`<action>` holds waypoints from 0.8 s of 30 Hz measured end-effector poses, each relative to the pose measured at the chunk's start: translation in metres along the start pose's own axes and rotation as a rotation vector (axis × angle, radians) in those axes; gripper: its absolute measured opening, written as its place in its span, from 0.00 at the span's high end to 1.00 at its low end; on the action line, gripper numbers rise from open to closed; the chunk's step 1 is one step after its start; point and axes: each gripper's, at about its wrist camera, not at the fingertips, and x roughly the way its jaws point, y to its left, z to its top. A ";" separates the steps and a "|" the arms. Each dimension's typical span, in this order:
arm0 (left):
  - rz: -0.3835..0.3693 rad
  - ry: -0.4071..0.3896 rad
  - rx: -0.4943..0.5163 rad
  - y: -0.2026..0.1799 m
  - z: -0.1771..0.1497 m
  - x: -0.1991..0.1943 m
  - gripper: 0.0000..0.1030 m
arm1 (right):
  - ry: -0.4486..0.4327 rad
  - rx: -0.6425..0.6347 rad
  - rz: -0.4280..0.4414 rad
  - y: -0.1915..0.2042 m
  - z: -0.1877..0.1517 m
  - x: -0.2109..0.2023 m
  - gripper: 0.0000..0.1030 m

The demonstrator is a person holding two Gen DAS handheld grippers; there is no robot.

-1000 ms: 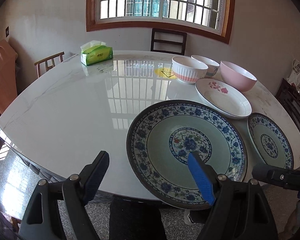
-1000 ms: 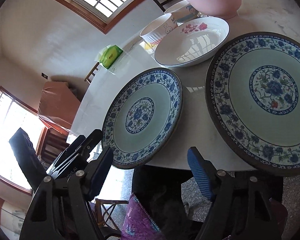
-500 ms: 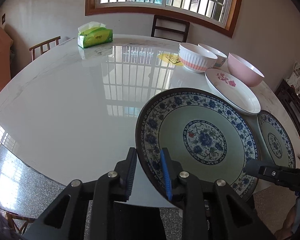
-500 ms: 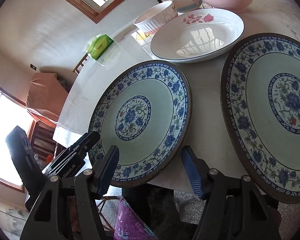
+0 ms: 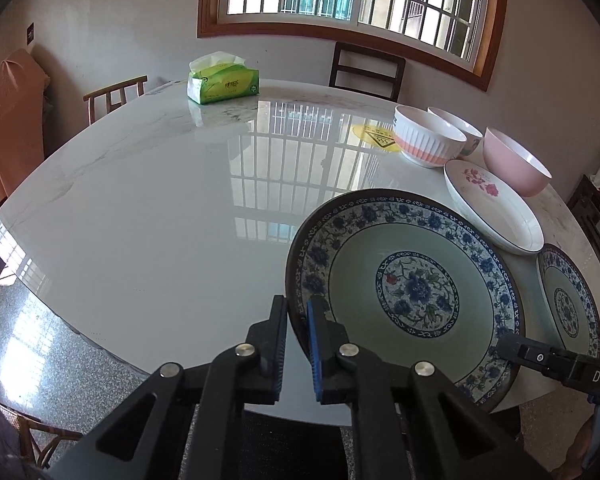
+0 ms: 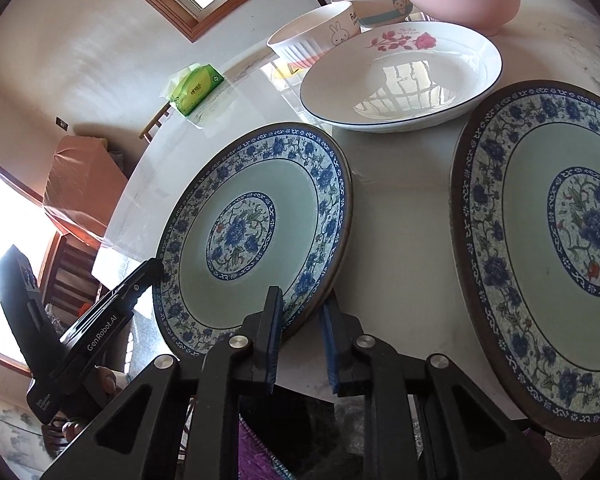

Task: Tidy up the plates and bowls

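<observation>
A large blue-and-green floral plate (image 5: 404, 280) lies at the near edge of the marble table (image 5: 140, 208). My left gripper (image 5: 296, 312) is shut on its left rim and the plate is tilted up. The same plate shows in the right wrist view (image 6: 252, 236), where my right gripper (image 6: 300, 308) is shut on its near right rim. A second matching floral plate (image 6: 548, 248) lies flat to the right; it also shows in the left wrist view (image 5: 568, 296). A white rose plate (image 6: 400, 76), a ribbed white bowl (image 5: 428, 136), a cartoon bowl (image 6: 380, 4) and a pink bowl (image 5: 516, 160) stand behind.
A green tissue pack (image 5: 222, 80) sits at the far side of the table. A yellow sticker (image 5: 374, 136) is on the tabletop near the bowls. Wooden chairs (image 5: 364, 68) stand around the table. A window is behind.
Both grippers have closed on the large floral plate, the left on its left rim and the right on its near right rim. The plate is now tilted up off the table.
</observation>
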 end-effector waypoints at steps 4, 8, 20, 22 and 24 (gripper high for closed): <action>0.010 0.000 -0.033 0.013 0.003 0.000 0.91 | 0.008 -0.022 0.012 0.006 0.003 0.006 0.82; 0.029 -0.005 -0.057 0.023 0.005 0.000 0.93 | 0.015 -0.043 0.023 0.013 0.007 0.012 0.82; 0.087 -0.046 -0.078 0.035 0.007 -0.002 0.82 | 0.031 -0.053 0.046 0.021 0.014 0.023 0.77; 0.109 -0.077 -0.084 0.036 0.006 -0.010 0.73 | 0.013 -0.050 0.047 0.018 0.014 0.016 0.67; 0.137 -0.127 -0.098 0.039 0.005 -0.024 0.68 | -0.034 -0.061 0.053 0.013 0.012 -0.003 0.64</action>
